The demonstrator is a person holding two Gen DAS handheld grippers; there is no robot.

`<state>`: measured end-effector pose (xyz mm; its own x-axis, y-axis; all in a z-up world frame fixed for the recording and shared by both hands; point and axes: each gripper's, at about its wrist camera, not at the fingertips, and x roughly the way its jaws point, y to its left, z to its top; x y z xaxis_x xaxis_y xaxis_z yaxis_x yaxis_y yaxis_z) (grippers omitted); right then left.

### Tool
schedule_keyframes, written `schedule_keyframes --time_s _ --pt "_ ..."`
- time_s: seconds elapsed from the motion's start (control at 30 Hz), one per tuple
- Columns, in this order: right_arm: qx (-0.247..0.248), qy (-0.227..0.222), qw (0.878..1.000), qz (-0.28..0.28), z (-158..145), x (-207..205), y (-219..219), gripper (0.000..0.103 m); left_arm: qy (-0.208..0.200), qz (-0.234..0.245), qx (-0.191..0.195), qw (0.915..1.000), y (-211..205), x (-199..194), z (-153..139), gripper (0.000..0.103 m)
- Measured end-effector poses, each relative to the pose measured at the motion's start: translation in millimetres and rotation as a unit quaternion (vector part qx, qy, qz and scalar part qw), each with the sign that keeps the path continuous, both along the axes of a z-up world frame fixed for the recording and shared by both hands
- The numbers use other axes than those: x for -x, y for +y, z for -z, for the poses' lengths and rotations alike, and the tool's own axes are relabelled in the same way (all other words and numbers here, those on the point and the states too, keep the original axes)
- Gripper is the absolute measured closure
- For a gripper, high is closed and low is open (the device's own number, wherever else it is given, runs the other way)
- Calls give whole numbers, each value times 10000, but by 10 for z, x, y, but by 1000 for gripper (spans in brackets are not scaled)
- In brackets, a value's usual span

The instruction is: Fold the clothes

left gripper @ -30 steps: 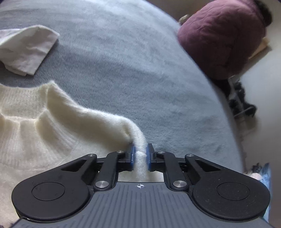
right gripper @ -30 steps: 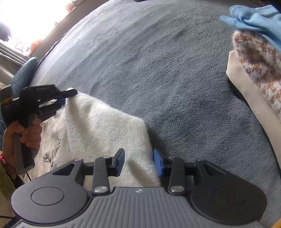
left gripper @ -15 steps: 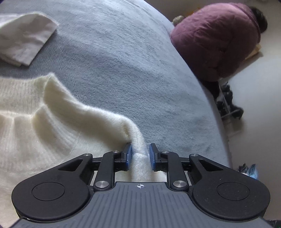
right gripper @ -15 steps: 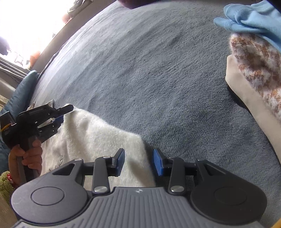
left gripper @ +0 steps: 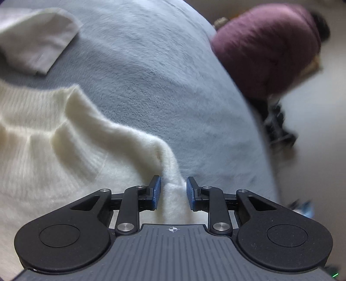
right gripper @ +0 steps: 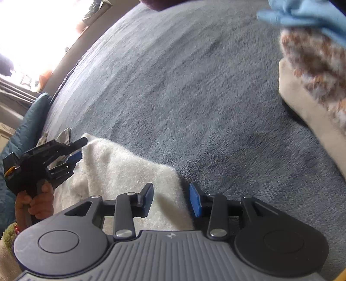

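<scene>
The cream sweater lies on the grey blanket of a bed, filling the 7 to 10 o'clock part of the left wrist view, its ribbed collar towards 9 o'clock. A ridge of its knit runs down to 6 o'clock and passes between the blue pads of the left gripper, whose jaws stand apart with gaps on both sides of the cloth; they are not clamped on it. At 11 o'clock a folded white cloth rests on the blanket, well apart from the sweater. At 1 o'clock, beyond the bed's edge, sits a plum-coloured padded jacket, blurred.

In the right wrist view the sweater's folded edge reaches from 9 o'clock to 6 o'clock. The right gripper has its jaws apart too, with the corner of the sweater lying loose between the pads. At 9 o'clock the left gripper shows from the side, touching the far corner of the sweater, with the person's hand wrapped round its handle. At 2 to 3 o'clock lie a light blue garment, a brown-and-white speckled knit and a beige cloth beneath it.
</scene>
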<state>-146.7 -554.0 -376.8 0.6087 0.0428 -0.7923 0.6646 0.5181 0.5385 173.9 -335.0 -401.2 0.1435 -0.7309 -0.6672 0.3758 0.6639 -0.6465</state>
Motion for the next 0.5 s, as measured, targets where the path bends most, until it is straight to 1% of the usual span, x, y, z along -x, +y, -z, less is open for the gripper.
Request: schedule_keyframes --time_s 0.07,0.13,0.23,0.37,0.47,0.5 --pt "-100 -34 9999 -11 36 -14 19 62 -241 105 -183 9995 -47 38 -48 81" --pt "10 -148 9998 -97 -13 -17 80 62 -481 211 -367 9979 -94 75 -97 83" --pt "269 -319 9989 -206 -99 24 169 62 -779 373 -572 9946 -110 159 -198 83" --pt "309 -350 9988 -178 -70 57 163 63 -1102 593 -762 9892 -66 305 -367 81" --pt "370 -468 9979 -232 -70 60 169 66 -1342 758 -903 9839 -33 414 -493 81" --pt "425 -516 9974 -271 -89 65 190 68 -1429 896 -917 9814 -42 482 -548 80"
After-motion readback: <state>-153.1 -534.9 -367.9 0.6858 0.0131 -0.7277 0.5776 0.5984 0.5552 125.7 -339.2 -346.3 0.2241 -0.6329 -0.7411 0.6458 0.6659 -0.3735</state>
